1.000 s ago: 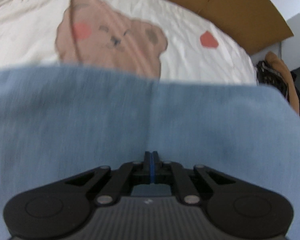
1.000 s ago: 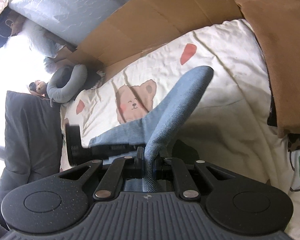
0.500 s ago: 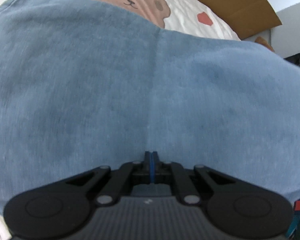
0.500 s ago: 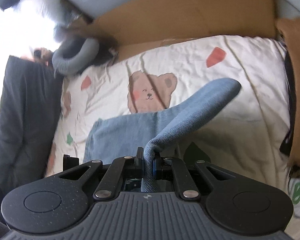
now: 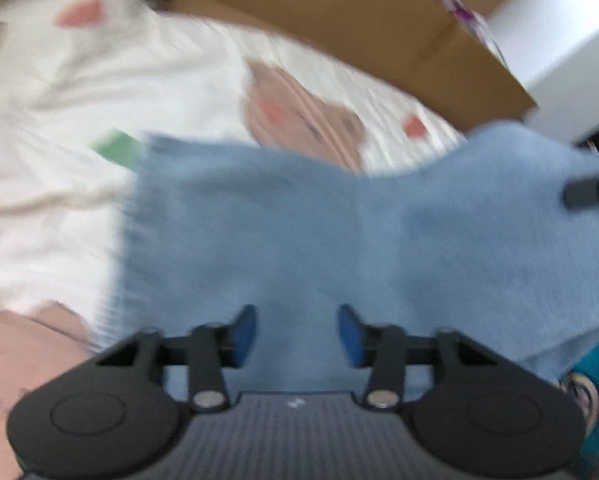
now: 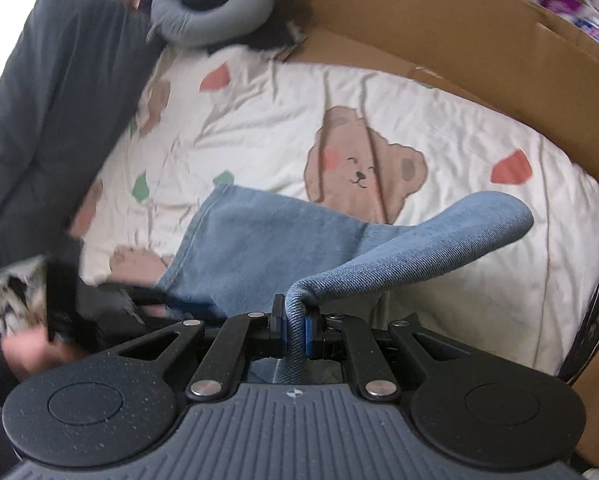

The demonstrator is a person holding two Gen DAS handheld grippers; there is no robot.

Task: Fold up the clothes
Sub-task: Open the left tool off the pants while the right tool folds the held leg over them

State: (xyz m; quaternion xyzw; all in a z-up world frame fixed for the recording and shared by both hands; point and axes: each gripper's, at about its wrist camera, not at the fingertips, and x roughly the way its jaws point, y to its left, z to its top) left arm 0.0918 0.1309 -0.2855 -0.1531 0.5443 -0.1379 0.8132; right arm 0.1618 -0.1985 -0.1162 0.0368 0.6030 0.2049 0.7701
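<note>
Blue denim, a pair of jeans [image 6: 259, 240], is spread on a cream bedsheet [image 6: 259, 120] printed with a brown bear [image 6: 363, 164]. One fold of the denim is pinched between the closed pads of the right gripper [image 6: 295, 334] and is lifted off the sheet in a curved loop. The left gripper [image 5: 297, 334] is held with its blue pads [image 5: 245, 334] wide apart above the cloth, nothing gripped. Brown cardboard [image 6: 459, 32] is seen along the bed's far edge.
</note>
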